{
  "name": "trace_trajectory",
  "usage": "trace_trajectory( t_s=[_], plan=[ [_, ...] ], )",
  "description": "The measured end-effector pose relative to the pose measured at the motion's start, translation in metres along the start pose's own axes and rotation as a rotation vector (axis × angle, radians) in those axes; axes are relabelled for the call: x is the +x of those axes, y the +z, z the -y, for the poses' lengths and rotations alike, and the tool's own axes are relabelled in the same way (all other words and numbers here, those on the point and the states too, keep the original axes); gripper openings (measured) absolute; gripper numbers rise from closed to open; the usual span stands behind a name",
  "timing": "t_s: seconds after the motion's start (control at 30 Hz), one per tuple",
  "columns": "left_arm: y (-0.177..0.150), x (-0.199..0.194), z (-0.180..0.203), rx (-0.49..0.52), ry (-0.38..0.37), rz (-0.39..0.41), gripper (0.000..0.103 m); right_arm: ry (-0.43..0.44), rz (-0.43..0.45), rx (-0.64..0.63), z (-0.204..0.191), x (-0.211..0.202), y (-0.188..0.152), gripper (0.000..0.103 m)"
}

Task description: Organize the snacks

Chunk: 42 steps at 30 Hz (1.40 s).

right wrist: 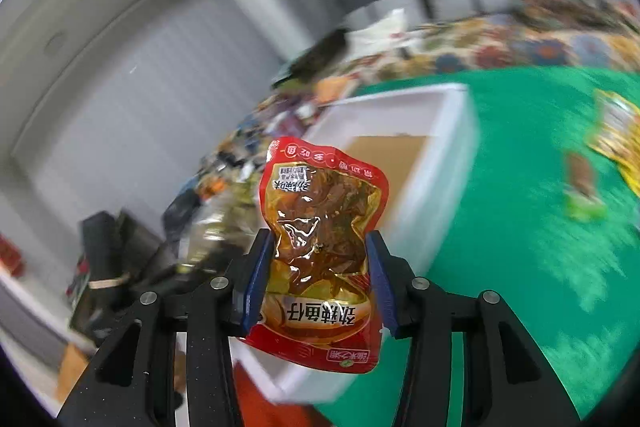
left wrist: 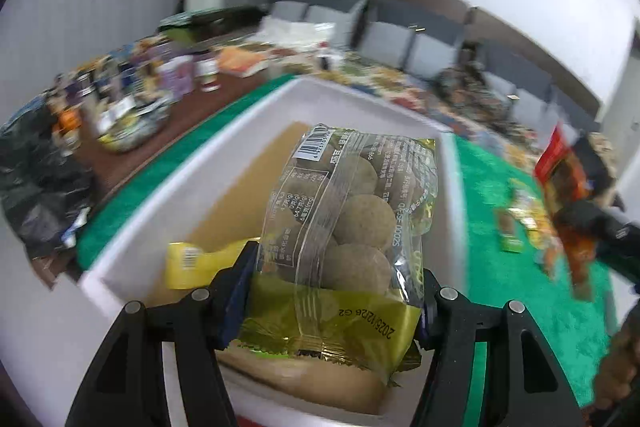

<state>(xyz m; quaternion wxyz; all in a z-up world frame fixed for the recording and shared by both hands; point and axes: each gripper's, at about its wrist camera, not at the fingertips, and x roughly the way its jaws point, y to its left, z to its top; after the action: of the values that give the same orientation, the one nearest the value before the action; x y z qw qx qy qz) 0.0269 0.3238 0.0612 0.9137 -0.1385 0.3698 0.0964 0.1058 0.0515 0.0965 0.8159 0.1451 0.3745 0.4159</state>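
Note:
My left gripper is shut on a clear and yellow-green bag of round biscuits, held over the white box. A yellow packet lies inside the box on its brown floor. My right gripper is shut on a red pouch of spicy fish snack, held just above the near left corner of the white box. The right gripper with its red pouch also shows at the right of the left wrist view.
A green cloth covers the table. Loose snack packets lie on it to the right of the box, also in the right wrist view. Jars and bottles and many more snacks crowd the table behind.

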Motion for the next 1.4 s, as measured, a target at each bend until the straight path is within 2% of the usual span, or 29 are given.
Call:
trace_trajectory(
  t_s=[0.1, 0.13, 0.17, 0.23, 0.3, 0.37, 0.53, 0.67, 0.87, 0.97, 1.07, 1.13, 1.23, 1.3, 1.4],
  plan=[
    [-0.002, 0.013, -0.023, -0.013, 0.065, -0.012, 0.067, 0.016, -0.042, -0.073, -0.035, 0.042, 0.007, 0.051],
    [-0.005, 0.019, -0.03, -0.025, 0.083, -0.018, 0.077, 0.008, -0.051, -0.085, -0.041, 0.053, 0.008, 0.057],
    [-0.008, 0.022, -0.034, -0.036, 0.087, -0.027, 0.091, -0.016, -0.056, -0.097, -0.046, 0.064, 0.006, 0.059],
    [-0.012, 0.032, -0.044, -0.077, 0.106, -0.058, 0.101, -0.082, -0.102, -0.131, -0.05, 0.091, 0.002, 0.076],
    [-0.017, 0.033, -0.051, -0.107, 0.109, -0.064, 0.101, -0.147, -0.172, -0.149, -0.051, 0.109, -0.004, 0.076],
    [-0.021, 0.034, -0.053, -0.128, 0.103, -0.069, 0.101, -0.174, -0.173, -0.156, -0.047, 0.107, -0.009, 0.076],
    [-0.027, 0.02, -0.03, -0.11, 0.077, -0.033, 0.101, -0.227, -0.095, -0.175, -0.03, 0.067, -0.016, 0.075],
    [-0.025, 0.006, 0.017, -0.056, -0.008, 0.01, 0.101, -0.365, -0.024, -0.182, 0.016, 0.027, -0.031, 0.075],
    [-0.033, -0.013, 0.125, 0.09, -0.227, 0.033, 0.103, -0.697, -0.018, -0.102, 0.147, -0.061, -0.091, 0.075],
    [-0.048, -0.004, 0.187, 0.169, -0.336, -0.014, 0.103, -0.852, -0.003, 0.013, 0.21, -0.122, -0.119, 0.075],
    [-0.067, 0.02, 0.241, 0.235, -0.374, -0.093, 0.103, -0.995, 0.036, 0.145, 0.265, -0.181, -0.138, 0.075],
    [-0.083, 0.043, 0.269, 0.275, -0.38, -0.137, 0.103, -1.045, 0.047, 0.213, 0.29, -0.204, -0.144, 0.075],
    [-0.107, 0.092, 0.305, 0.331, -0.324, -0.217, 0.103, -1.082, 0.059, 0.298, 0.319, -0.231, -0.153, 0.075],
    [-0.114, 0.114, 0.314, 0.346, -0.286, -0.231, 0.102, -1.081, 0.07, 0.335, 0.332, -0.242, -0.159, 0.075],
    [-0.121, 0.145, 0.318, 0.348, -0.223, -0.217, 0.102, -1.058, 0.097, 0.344, 0.33, -0.247, -0.16, 0.075]
  ],
)
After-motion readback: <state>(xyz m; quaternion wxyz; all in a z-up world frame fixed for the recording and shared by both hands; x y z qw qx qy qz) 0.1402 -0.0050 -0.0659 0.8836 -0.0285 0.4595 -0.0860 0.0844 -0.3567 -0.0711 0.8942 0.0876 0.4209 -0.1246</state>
